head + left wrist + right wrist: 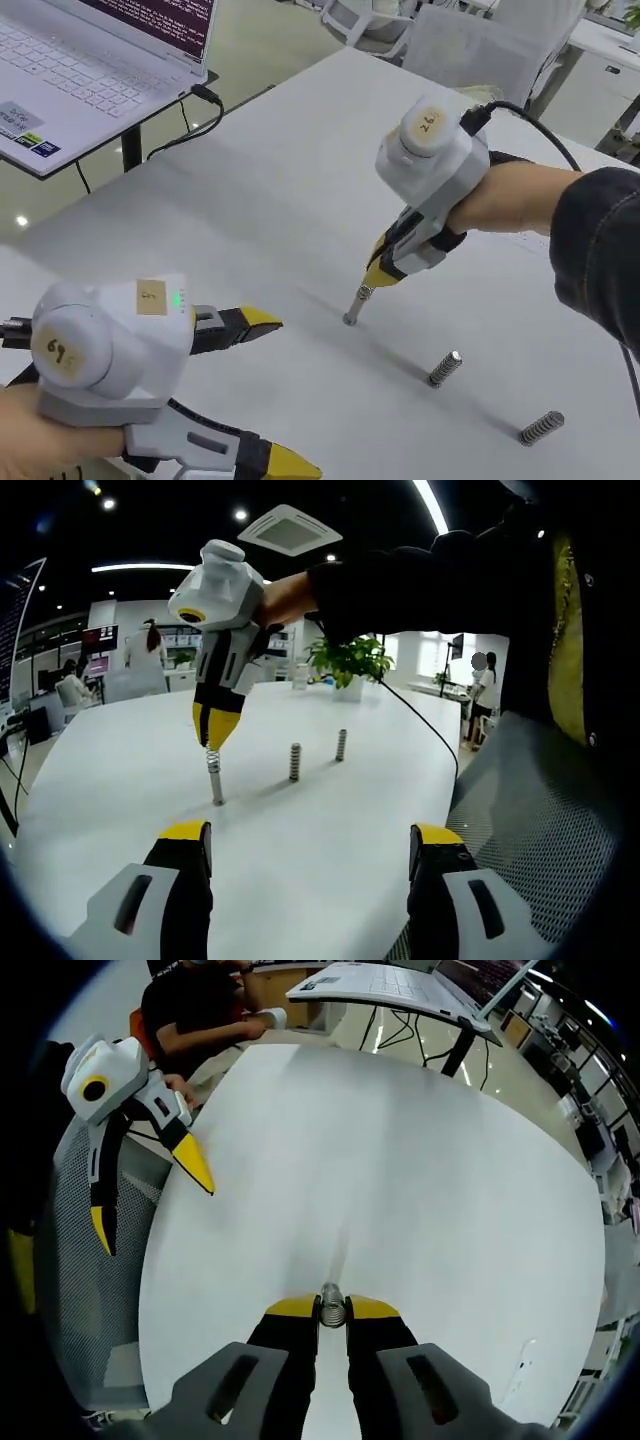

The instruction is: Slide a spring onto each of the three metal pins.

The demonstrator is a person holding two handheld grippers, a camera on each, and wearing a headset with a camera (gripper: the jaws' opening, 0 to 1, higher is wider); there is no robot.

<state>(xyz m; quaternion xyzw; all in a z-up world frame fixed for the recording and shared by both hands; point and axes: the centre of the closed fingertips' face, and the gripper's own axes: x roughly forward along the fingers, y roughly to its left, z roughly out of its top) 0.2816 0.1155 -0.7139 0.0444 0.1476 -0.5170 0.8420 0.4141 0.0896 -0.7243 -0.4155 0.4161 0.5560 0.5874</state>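
The right gripper [378, 275] pinches a coiled wire spring [364, 293] in its closed yellow-tipped jaws. The coil's lower end sits on a slim upright metal pin [351, 314] on the smooth white table [250, 200]. Beside it, the second pin [445, 368] and third pin [541, 428] wear ribbed coils. The left gripper [290, 395] hangs apart, jaws wide open.

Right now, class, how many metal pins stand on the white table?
3. The near pin stands under the right gripper, which holds a spring on its top. The middle pin and the far pin stand beyond it in a row, each inside a spring.
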